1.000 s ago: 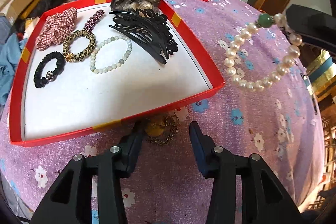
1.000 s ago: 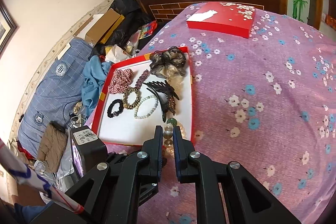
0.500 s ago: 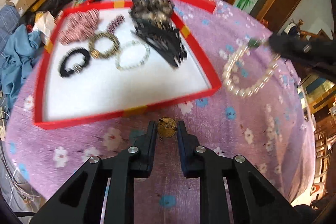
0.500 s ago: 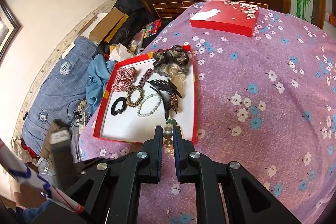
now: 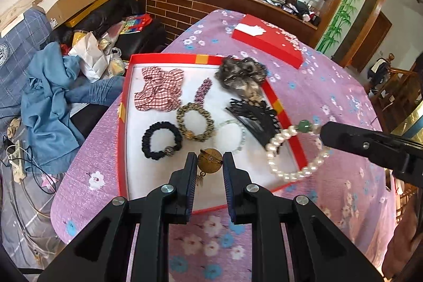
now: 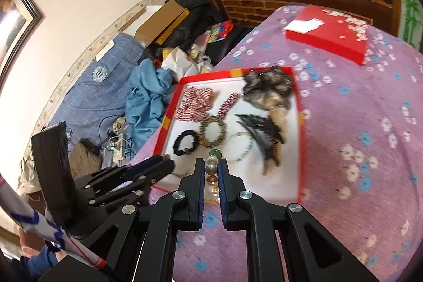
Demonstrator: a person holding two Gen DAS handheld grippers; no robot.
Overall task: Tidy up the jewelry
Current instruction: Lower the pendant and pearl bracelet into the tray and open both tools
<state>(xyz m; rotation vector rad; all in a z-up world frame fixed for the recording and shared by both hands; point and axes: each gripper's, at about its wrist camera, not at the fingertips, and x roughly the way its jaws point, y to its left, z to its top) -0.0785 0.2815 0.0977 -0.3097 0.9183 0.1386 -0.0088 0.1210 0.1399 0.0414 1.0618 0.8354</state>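
The left gripper [image 5: 210, 163] clamps a round brass-coloured brooch [image 5: 210, 163] above the near end of the red-rimmed, white-lined tray [image 5: 286, 123]. The right gripper [image 6: 211, 173] pinches a white pearl bracelet with 1 green bead [image 5: 290, 147] over the tray's right rim.

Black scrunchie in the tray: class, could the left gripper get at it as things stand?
Probably not yet. The left gripper is shut on a gold brooch; the black scrunchie lies uncovered just beyond.
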